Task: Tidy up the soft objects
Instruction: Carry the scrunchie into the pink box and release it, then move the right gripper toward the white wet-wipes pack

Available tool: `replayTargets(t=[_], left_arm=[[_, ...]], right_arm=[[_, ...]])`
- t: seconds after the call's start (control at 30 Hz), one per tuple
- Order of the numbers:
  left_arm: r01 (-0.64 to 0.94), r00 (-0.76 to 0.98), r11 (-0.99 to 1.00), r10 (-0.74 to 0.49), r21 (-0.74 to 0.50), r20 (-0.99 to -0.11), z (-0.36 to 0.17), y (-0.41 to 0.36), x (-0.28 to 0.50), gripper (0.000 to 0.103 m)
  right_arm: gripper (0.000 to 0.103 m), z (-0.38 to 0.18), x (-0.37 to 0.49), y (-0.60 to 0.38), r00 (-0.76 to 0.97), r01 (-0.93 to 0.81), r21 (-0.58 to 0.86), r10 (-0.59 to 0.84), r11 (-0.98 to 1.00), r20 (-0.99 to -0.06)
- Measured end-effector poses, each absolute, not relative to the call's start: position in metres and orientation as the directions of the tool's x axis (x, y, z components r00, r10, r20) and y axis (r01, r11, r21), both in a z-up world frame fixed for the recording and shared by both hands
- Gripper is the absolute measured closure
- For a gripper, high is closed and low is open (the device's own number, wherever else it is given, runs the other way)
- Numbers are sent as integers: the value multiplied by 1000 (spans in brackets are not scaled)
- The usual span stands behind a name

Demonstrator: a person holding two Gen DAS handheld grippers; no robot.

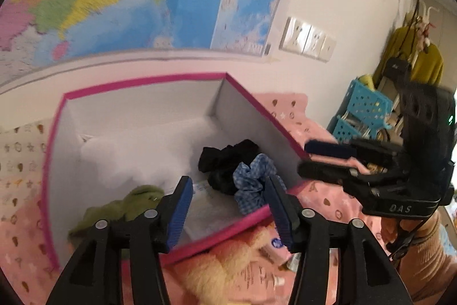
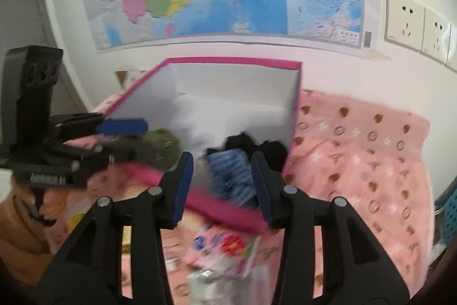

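A white box with a magenta rim (image 1: 148, 77) (image 2: 237, 60) stands on a pink patterned blanket. Inside lie a green scrunchie (image 1: 122, 205) (image 2: 162, 145), a black scrunchie (image 1: 225, 159) (image 2: 242, 143) and a blue checked scrunchie (image 1: 254, 185) (image 2: 231, 173). My left gripper (image 1: 228, 190) is open and empty above the box's near rim. My right gripper (image 2: 221, 167) is open and empty over the box's near rim; it also shows at the right in the left wrist view (image 1: 328, 159). A yellow fluffy item (image 1: 225, 262) lies in front of the box.
A flower-printed pink packet (image 2: 225, 245) lies on the blanket (image 2: 357, 156) before the box. Blue perforated baskets (image 1: 362, 107) and hanging clothes stand at the right. A map and wall sockets (image 2: 411, 25) are behind the box.
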State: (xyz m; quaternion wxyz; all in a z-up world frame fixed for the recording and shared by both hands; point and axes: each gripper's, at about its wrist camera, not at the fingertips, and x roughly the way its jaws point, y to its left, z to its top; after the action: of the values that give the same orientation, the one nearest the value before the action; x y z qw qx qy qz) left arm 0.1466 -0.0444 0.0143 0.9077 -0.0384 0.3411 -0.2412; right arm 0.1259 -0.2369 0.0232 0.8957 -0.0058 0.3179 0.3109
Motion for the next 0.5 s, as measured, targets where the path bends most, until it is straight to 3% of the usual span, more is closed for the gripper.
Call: replayTargets(t=[0.17, 0.5], left_arm=[[415, 681, 881, -466, -227, -565, 20, -17, 108, 45], [360, 631, 890, -454, -280, -630, -21, 12, 76, 44]], right_arm=[[58, 8, 88, -226, 500, -635, 279, 659, 720, -562], [58, -51, 65, -201, 375, -602, 387, 675, 699, -636]])
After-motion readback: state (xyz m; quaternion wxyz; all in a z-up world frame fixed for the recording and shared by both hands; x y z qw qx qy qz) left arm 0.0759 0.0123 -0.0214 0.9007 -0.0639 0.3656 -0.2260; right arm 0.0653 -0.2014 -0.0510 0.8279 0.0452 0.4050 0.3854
